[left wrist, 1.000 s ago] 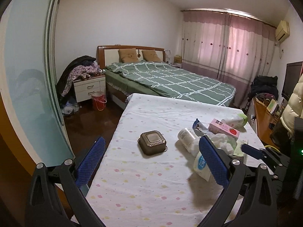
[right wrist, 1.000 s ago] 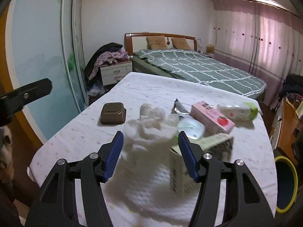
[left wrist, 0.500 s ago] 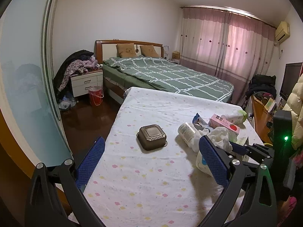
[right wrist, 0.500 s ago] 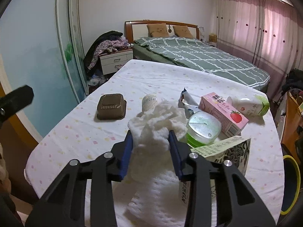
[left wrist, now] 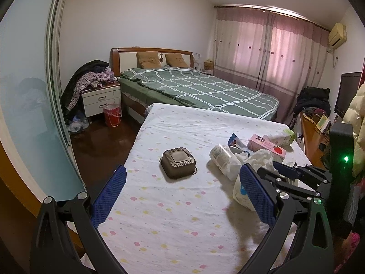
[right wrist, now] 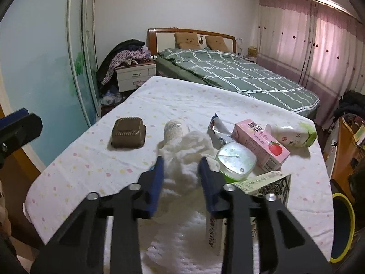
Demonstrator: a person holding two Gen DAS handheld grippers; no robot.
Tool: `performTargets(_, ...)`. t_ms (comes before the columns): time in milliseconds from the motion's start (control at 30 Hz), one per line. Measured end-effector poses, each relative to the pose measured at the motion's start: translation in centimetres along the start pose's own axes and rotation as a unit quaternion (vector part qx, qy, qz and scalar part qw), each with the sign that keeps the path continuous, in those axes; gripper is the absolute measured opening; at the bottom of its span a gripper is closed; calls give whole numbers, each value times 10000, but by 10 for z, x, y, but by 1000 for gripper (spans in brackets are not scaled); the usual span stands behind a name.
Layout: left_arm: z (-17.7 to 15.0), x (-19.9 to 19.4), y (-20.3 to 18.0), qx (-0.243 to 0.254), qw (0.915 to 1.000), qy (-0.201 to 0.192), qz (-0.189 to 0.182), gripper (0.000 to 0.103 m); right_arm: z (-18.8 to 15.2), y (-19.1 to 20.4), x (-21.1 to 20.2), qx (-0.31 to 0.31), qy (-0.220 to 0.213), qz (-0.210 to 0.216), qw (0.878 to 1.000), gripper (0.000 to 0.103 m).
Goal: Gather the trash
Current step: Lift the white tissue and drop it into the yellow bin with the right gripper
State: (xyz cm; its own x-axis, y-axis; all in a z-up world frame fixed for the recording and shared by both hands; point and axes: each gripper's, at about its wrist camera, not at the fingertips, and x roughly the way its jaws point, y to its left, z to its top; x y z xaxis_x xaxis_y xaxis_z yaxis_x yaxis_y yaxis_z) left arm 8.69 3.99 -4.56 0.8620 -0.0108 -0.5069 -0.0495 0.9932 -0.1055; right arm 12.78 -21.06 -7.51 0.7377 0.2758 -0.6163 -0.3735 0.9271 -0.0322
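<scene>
Your right gripper [right wrist: 181, 171] has just been closing and its blue pads now pinch the crumpled white tissue [right wrist: 184, 157], which sits on the table [right wrist: 75, 166] among the trash, just beside the green-rimmed cup [right wrist: 236, 162] and pink carton [right wrist: 260, 146]. Your left gripper [left wrist: 182, 196] hangs spread wide over the cloth, gripping nothing.

Right tool [right wrist: 181, 171] angled down, jaws just been closing, blue pads [right wrist: 157, 178] now pinching crumpled tissue [right wrist: 182, 159] between them. Left tool [left wrist: 182, 196] tilted down, jaws spread wide, nothing between.
</scene>
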Motion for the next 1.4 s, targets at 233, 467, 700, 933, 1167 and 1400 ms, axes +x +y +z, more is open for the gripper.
performTargets(233,0,1,-1,15,10000,19,-20,98,8,-12,-11,144,-202,43,9997,5)
performTargets(467,0,1,-3,36,10000,44,-51,98,29,-41,-36,520,-492,360,9968,4)
performTargets(700,-1,4,-12,103,9998,92,-133,98,56,-69,-68,721,-883,466,9924,4)
performTargets(933,-3,3,-28,225,9991,102,-346,98,62,-105,-101,1007,-1252,142,9869,4)
performTargets(1167,-5,2,-57,398,9965,104,-727,98,45,-161,-137,1402,-1445,-510,9782,4)
performTargets(1400,-11,13,-97,668,9922,277,-1016,98,20,-222,-163,1736,-1414,-1282,9661,4)
